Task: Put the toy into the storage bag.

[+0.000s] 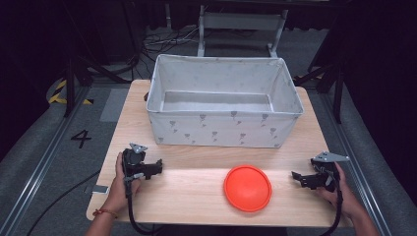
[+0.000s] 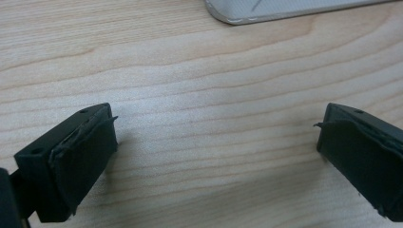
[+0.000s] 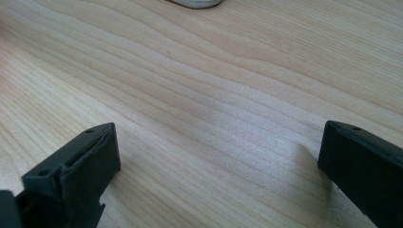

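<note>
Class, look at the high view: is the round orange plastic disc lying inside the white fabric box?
No, the round orange plastic disc lies flat on the light wooden table, in front of the white fabric box and apart from it.

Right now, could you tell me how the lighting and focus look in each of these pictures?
High view: a bright pool of light falls on the table around the orange disc, while the surroundings stay dark and the picture is slightly soft. Left gripper view: wood grain is sharp, the near jaws are blurred and cast soft shadows. Right gripper view: much the same, with mild glare mid-table.
</note>
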Demonstrator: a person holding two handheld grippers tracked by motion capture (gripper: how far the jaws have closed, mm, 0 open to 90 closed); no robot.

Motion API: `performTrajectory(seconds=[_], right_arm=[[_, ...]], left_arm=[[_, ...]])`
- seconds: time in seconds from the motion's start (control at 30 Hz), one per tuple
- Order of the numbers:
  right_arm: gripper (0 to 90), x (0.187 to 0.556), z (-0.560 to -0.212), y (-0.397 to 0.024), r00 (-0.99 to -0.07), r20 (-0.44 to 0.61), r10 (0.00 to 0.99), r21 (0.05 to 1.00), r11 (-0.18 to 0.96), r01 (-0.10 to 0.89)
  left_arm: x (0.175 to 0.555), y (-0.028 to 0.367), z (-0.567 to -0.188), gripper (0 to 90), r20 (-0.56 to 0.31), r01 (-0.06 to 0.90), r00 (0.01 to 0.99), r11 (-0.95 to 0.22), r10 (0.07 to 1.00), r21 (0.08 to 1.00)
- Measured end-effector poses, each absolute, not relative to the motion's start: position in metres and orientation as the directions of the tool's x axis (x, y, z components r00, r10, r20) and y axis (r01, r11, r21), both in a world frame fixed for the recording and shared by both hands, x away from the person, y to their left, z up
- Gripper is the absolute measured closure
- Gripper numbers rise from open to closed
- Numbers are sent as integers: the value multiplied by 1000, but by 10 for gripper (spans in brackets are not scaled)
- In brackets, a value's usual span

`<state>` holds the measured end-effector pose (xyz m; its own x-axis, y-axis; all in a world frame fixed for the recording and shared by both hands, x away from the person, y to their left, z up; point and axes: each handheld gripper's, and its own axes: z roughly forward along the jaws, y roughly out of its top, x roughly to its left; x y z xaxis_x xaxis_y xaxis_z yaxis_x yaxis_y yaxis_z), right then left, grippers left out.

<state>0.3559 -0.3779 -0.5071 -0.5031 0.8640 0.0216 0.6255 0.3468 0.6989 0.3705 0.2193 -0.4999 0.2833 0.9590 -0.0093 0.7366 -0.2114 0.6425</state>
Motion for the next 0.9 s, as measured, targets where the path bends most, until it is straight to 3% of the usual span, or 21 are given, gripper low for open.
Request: performTrajectory(seconds=[0.33, 0.5, 0.6, 0.67, 0.73, 0.8, 0.9], right_arm=[[1, 356, -507, -380, -524, 20, 852, 699, 363, 616], [19, 355, -506, -381, -528, 22, 849, 696, 366, 618], [87, 354, -504, -381, -535, 25, 844, 695, 370, 616], [231, 351, -500, -380, -562, 44, 826, 705, 373, 603], [157, 346, -495, -375, -574, 42, 818, 719, 374, 585], [204, 343, -487, -369, -597, 39, 802, 736, 381, 560], [187, 339, -476, -353, -638, 46, 769, 752, 393, 529]], left_arm=[[355, 243, -500, 2, -16, 677, 470, -349, 882, 648], [351, 249, -500, 3, -19, 665, 495, -365, 869, 651], [349, 251, -500, 3, -17, 658, 514, -382, 857, 649], [348, 252, -499, 5, -20, 659, 521, -386, 854, 646], [348, 253, -499, 5, -12, 653, 531, -400, 847, 644], [348, 253, -499, 5, -12, 652, 532, -401, 847, 643], [347, 254, -499, 6, -24, 655, 538, -400, 843, 641]])
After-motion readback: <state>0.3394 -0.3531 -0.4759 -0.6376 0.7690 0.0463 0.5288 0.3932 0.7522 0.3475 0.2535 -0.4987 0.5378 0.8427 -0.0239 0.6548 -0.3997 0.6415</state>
